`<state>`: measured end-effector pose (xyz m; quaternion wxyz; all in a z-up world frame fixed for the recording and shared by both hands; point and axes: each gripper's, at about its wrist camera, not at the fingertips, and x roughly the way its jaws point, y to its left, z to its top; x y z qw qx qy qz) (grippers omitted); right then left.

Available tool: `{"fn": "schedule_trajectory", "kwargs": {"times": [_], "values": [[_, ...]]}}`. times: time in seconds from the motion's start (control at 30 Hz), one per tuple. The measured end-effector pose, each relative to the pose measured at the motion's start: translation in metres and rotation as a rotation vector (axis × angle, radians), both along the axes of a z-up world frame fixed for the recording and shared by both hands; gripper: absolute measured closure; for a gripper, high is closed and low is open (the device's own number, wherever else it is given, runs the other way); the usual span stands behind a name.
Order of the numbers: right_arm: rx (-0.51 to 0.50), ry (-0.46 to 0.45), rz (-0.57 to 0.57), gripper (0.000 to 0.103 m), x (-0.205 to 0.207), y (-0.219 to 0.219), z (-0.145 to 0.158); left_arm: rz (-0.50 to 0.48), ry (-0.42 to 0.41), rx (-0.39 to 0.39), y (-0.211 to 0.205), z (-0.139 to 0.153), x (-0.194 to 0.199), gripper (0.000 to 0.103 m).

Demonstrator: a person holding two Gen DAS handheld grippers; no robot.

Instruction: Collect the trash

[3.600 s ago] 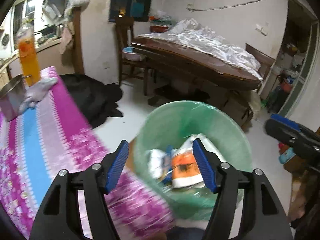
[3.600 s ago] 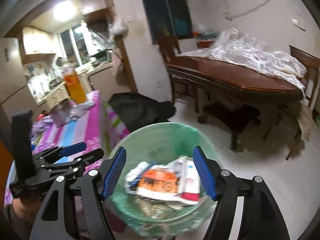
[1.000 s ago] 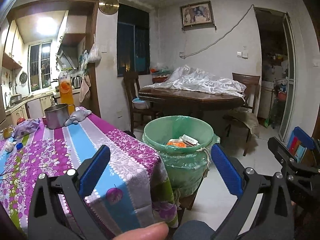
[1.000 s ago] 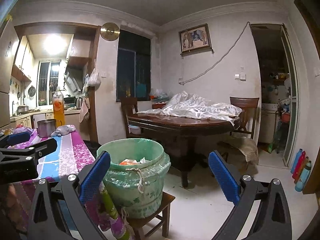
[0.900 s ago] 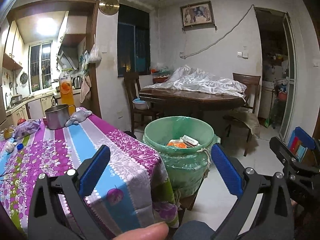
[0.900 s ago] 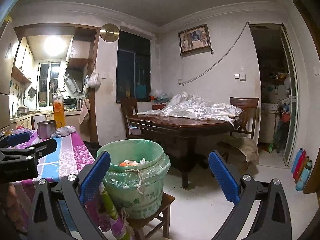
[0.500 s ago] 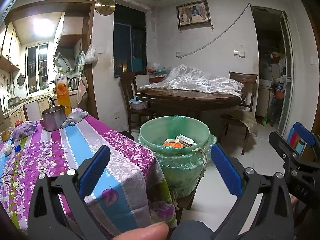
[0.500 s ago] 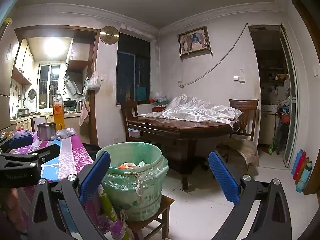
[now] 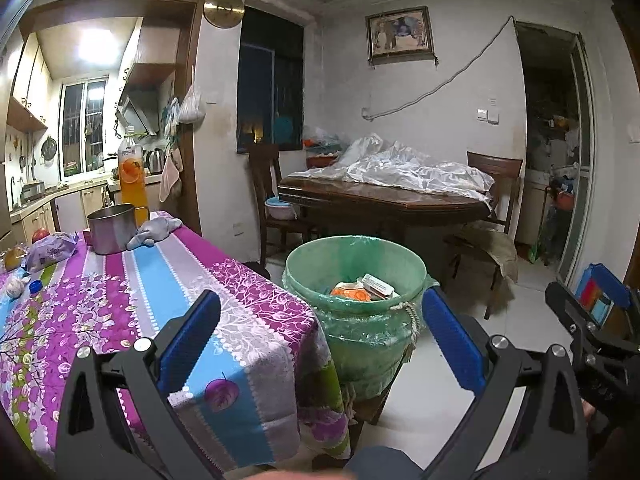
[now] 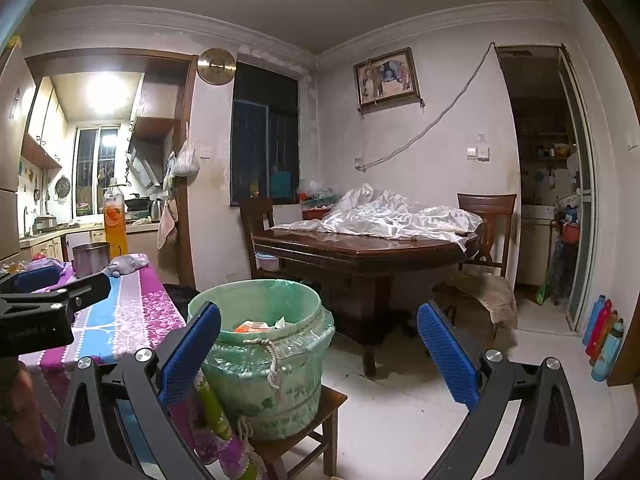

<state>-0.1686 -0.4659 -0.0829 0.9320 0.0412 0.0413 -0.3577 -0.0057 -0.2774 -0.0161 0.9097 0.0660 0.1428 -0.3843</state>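
A green bin (image 9: 358, 316) lined with a plastic bag stands on a low wooden stool beside the table; orange and white wrappers (image 9: 362, 287) lie inside it. The right wrist view shows the same bin (image 10: 264, 360) with the wrappers' tops (image 10: 260, 325) just over the rim. My left gripper (image 9: 320, 344) is open and empty, held back from the bin over the table corner. My right gripper (image 10: 318, 350) is also open and empty, level with the bin and well short of it. The right gripper's side (image 9: 592, 340) shows at the right edge of the left wrist view.
The table has a purple and blue striped cloth (image 9: 132, 292) with a steel pot (image 9: 112, 228), an orange drink bottle (image 9: 132, 168), a grey rag (image 9: 156, 230), a snack bag (image 9: 50, 254) and a blue cap (image 9: 35, 286). Behind stand a dark wooden table (image 10: 360, 252), chairs and bottles (image 10: 604, 340) on the floor.
Both grippers have pulled up and back from directly over the bin to a raised position further away. In the last second the views barely shift; both stay open and empty.
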Motion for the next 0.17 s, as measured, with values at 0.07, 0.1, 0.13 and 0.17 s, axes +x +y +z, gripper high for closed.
{"fn": "schedule_trajectory", "kwargs": {"times": [0.07,0.1,0.13,0.17], "values": [[0.000,0.001,0.001,0.005,0.0012,-0.0007,-0.0001,-0.006,0.000,0.011,-0.0025,-0.0022,-0.0015,0.006],[0.001,0.003,0.002,0.005,0.0008,-0.0005,-0.0004,-0.008,-0.003,0.013,-0.0029,-0.0028,-0.0025,0.006],[0.000,0.002,0.002,0.005,0.0006,-0.0001,-0.0005,-0.011,-0.004,0.013,-0.0036,-0.0033,-0.0035,0.006],[-0.001,0.004,0.003,0.005,0.0007,0.0000,-0.0008,-0.013,-0.002,0.013,-0.0039,-0.0034,-0.0035,0.006]]}}
